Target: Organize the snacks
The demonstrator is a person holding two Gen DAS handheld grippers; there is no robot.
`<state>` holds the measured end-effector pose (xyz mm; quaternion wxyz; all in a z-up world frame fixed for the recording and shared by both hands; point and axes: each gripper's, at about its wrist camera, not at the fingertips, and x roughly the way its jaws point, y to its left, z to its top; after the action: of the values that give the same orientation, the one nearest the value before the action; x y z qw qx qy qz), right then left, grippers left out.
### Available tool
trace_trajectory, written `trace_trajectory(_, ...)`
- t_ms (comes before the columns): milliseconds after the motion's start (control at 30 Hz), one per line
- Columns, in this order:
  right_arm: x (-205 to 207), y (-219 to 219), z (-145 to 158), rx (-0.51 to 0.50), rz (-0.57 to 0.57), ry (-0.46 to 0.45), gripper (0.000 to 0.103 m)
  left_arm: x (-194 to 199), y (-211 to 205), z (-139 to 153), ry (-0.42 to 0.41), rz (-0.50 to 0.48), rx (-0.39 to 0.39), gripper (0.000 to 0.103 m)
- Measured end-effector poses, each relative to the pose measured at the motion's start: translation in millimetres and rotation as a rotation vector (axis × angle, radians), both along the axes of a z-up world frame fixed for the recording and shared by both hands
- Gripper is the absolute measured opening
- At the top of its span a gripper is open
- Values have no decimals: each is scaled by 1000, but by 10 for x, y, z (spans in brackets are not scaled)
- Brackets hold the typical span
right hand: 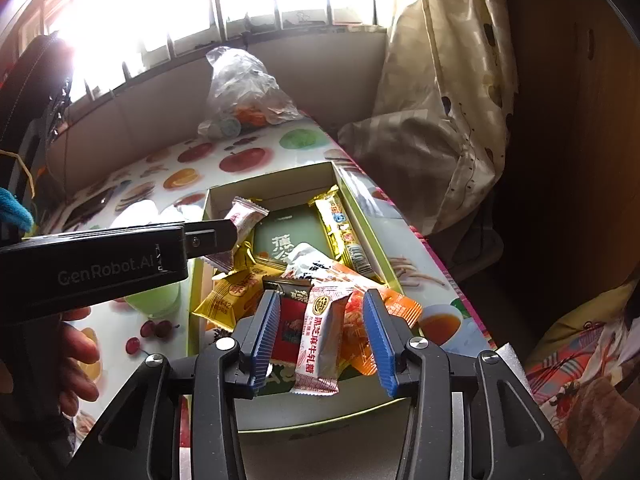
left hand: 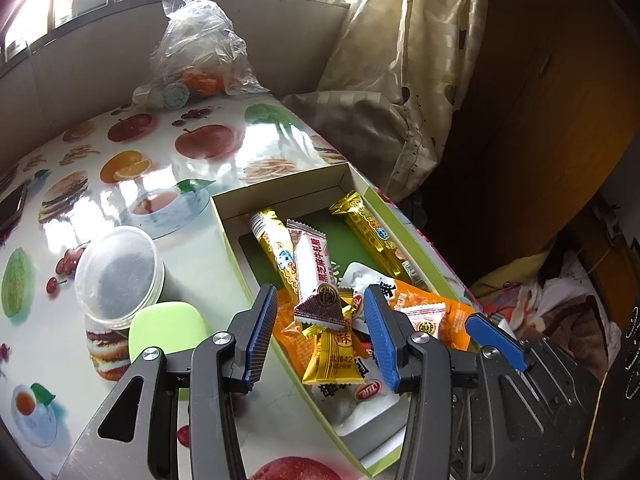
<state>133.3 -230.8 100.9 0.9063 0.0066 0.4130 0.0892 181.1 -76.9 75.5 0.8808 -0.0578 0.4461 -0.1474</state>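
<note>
A green cardboard box [left hand: 236,252] [right hand: 198,264] sits on the fruit-print table and holds several wrapped snacks. My left gripper [left hand: 322,336] is open over the box's near end; a white and brown nougat bar [left hand: 316,276] lies between its fingers, untouched. Under it lie a gold packet [left hand: 332,354] and orange packets [left hand: 424,308]. Gold bars [left hand: 372,232] lie further in. My right gripper [right hand: 320,338] is open above the box, with a white nougat bar [right hand: 322,336] and a dark red packet [right hand: 292,320] below its gap. The left gripper's body [right hand: 92,268] crosses the right wrist view.
A clear plastic cup [left hand: 118,278] and a light green case [left hand: 166,330] stand left of the box. A plastic bag with oranges [left hand: 196,56] sits at the table's far end. A curtain [left hand: 400,80] hangs right, past the table edge. A dark phone [left hand: 12,204] lies far left.
</note>
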Motion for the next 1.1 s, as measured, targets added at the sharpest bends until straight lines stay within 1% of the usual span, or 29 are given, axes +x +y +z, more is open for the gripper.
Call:
trace_trajectory(133, -107, -10, 46, 4, 0, -14, 44, -147, 39, 54, -21, 13, -6, 46)
trace_trajectory(267, -226, -19, 81, 10, -2, -20, 45, -334, 89, 83, -45, 34, 3, 46)
trace_trajectory(400, -374, -34, 80, 8, 2, -21, 45, -588, 121, 52, -82, 62, 51, 46)
trace_trajectory(500, -484, -36, 50, -4, 7, -20, 46, -723, 154, -44, -65, 70, 50, 46)
trace_trajectory(667, -645, -89, -58, -15, -4, -3, 46, -967, 136, -203, -57, 79, 96, 46)
trace_trajectory(700, -666, -97, -82, -13, -11, 2, 46, -1009, 123, -217, -66, 84, 112, 46)
trace_trajectory(767, -703, -104, -134, -13, -15, 17, 46, -1083, 109, -249, -78, 91, 120, 46)
trace_trajectory(833, -752, -107, -170, -28, -14, 13, 47, -1128, 92, -296, -65, 80, 118, 46)
trace_trajectory(900, -784, -100, -200, -52, -18, 9, 47, -1185, 66, -328, -68, 82, 136, 46)
trace_trajectory(1100, -808, -101, -312, -85, -33, 37, 50, -1254, -4, -476, -33, 75, 165, 47)
